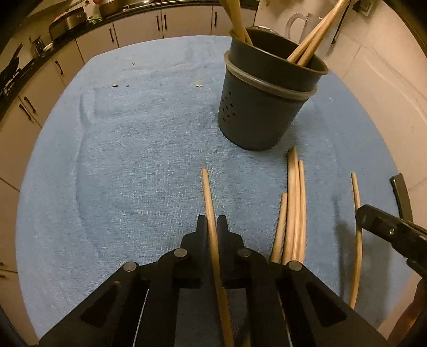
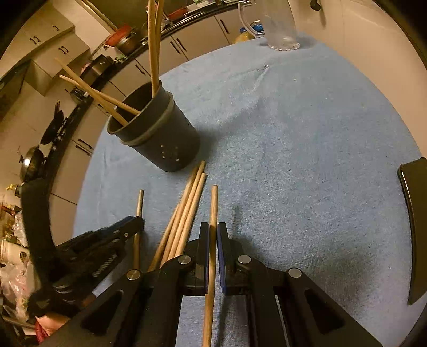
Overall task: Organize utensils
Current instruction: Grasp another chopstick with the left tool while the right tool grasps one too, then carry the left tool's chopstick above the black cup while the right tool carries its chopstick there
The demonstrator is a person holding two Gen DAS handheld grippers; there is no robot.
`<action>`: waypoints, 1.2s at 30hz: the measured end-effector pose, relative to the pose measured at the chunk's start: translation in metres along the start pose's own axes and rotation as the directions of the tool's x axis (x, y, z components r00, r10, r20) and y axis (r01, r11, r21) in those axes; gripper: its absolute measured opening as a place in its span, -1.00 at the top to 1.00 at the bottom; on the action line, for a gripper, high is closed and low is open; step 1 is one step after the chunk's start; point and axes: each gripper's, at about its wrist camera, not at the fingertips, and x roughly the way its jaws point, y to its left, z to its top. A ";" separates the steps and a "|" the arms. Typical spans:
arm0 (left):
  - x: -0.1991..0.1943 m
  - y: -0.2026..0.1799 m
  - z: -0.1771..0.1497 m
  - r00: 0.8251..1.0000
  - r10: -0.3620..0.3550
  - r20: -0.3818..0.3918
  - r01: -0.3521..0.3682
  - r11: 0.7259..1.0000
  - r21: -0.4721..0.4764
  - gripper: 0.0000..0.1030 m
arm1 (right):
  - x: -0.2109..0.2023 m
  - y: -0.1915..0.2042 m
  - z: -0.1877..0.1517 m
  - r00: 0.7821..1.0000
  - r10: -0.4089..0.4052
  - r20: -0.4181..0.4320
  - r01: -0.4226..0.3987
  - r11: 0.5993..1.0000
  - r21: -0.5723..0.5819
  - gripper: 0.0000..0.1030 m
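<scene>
Only right view shows glass jug (image 2: 280, 24) — beyond holder (image 2: 157, 128).

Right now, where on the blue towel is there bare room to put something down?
The blue towel is bare left of the dark holder, up to the cabinets, and in the right wrist view between the holder and the clear jug. It is crowded below the holder, where loose chopsticks lie between both grippers.

You see one dark holder (image 2: 157, 133) with four chopsticks (image 2: 152, 45) inside, three loose chopsticks (image 2: 184, 211) lying together, two more chopsticks (image 2: 213, 208) each in black fingers, and one clear jug (image 2: 277, 24)
</scene>
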 end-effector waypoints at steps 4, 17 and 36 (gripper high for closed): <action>-0.022 0.013 -0.006 0.996 -0.057 0.066 0.059 0.998 -0.038 0.88 | -0.013 0.004 -0.003 0.998 0.037 0.049 -0.036 0.999 -0.028 0.89; -0.144 0.035 -0.015 0.902 -0.086 0.422 0.126 0.990 -0.068 0.88 | -0.076 0.040 -0.011 0.940 0.187 0.287 -0.144 0.976 -0.164 0.89; -0.171 0.037 -0.022 0.870 -0.121 0.479 0.166 0.985 -0.053 0.88 | -0.109 0.051 -0.022 0.893 0.231 0.386 -0.155 0.964 -0.217 0.90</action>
